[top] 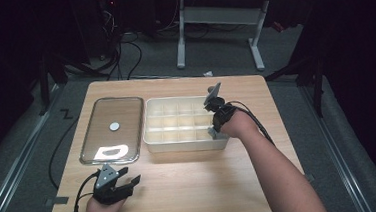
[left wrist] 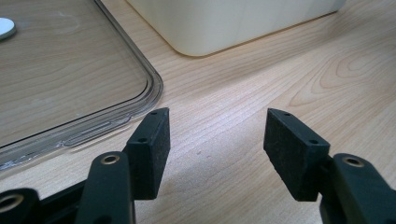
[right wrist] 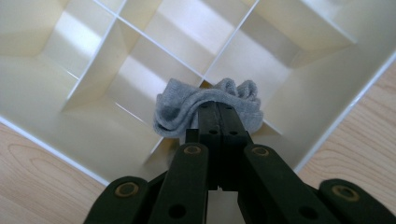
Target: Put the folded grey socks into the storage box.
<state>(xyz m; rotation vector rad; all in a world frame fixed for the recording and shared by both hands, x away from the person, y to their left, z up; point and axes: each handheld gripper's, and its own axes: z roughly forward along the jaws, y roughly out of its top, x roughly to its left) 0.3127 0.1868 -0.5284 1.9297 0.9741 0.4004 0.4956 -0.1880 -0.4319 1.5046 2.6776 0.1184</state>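
High view – right tongs point(top: 213, 131): seen at the near right corner of the cream divided box point(top: 153, 138), pointed down into it from the person's right hand; whether anything is pinched cannot be told here.
High view – left tongs point(top: 129, 176): spread, resting low over the wooden bench point(top: 196, 185), well apart from the right tongs.
High view – clear lid point(top: 111, 129): laid flat just ahead of the left tongs, a small white disc point(top: 114, 125) at its middle; the box is set just beside it, toward the right tongs.
Left gripper view – left tongs point(left wrist: 217, 140): the two black pads are held wide apart with nothing between them – bare bench is seen in the gap.
Left gripper view – surroundings: the rounded corner of the clear lid point(left wrist: 70, 93) lies just ahead and to the left of the left pad; the cream wall of the box point(left wrist: 233, 23) stands farther ahead.
Right gripper view – right tongs point(right wrist: 217, 112): pressed together on a grey sock point(right wrist: 187, 109), whose bunched fabric bulges out to either side of the tips.
Right gripper view – grey sock: held over the box's white dividers, above a compartment near the box's corner – which compartment exactly cannot be told.
Right gripper view – box point(right wrist: 56, 116): its rim runs on both sides of the tongs, with bench showing beyond it.
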